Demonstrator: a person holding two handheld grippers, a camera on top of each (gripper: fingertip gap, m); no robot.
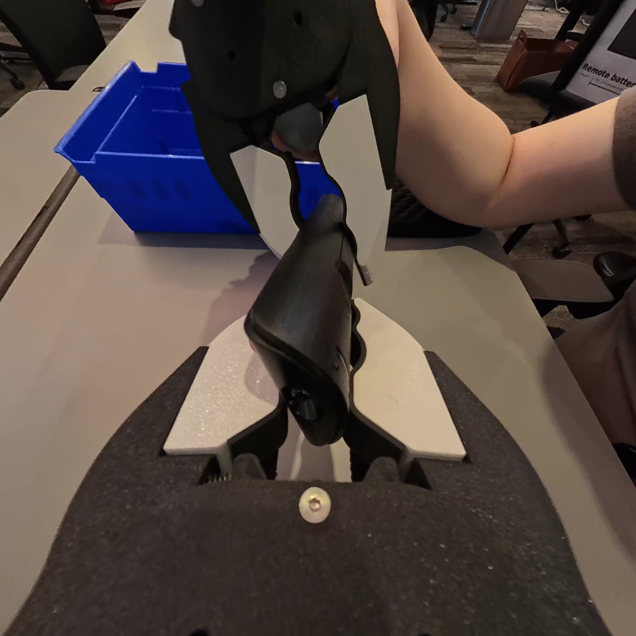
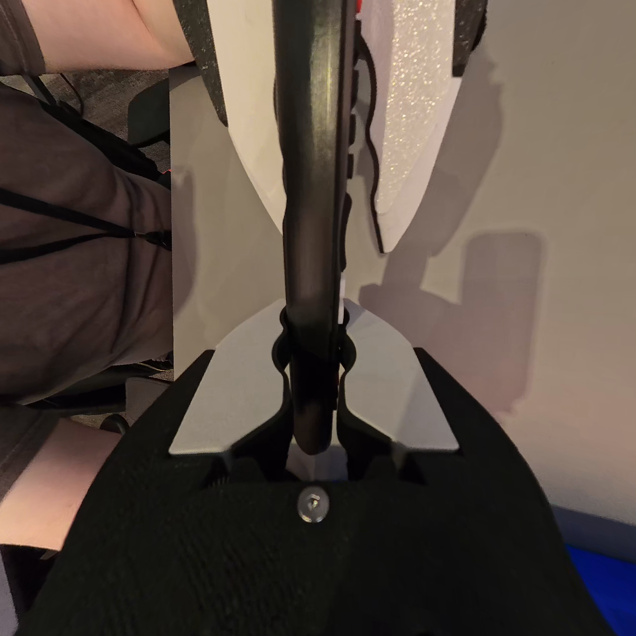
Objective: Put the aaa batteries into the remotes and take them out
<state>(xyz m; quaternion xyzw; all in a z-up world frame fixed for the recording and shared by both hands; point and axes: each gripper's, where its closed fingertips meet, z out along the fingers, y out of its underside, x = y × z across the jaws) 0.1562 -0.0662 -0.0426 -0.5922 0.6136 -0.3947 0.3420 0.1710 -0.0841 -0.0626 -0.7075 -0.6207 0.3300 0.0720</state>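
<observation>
A black remote (image 1: 303, 309) hangs in the air over the grey table (image 1: 103, 344), held at both ends. My left gripper (image 1: 299, 313) is shut on its near end, the rounded tip deep between the white fingers. My right gripper (image 1: 318, 261) comes in from above and is shut on the far end. In the right wrist view the remote (image 2: 309, 172) shows edge-on, buttons to the right, clamped in my right gripper (image 2: 311, 303), with my left gripper (image 2: 334, 237) around its far part. No batteries are in view.
A blue plastic bin (image 1: 137, 172) stands on the table behind the grippers, and its corner shows in the right wrist view (image 2: 602, 585). A person's forearm (image 1: 481, 155) reaches in from the right. Office chairs, a brown bag (image 1: 530, 58) and a sign stand beyond the table edge.
</observation>
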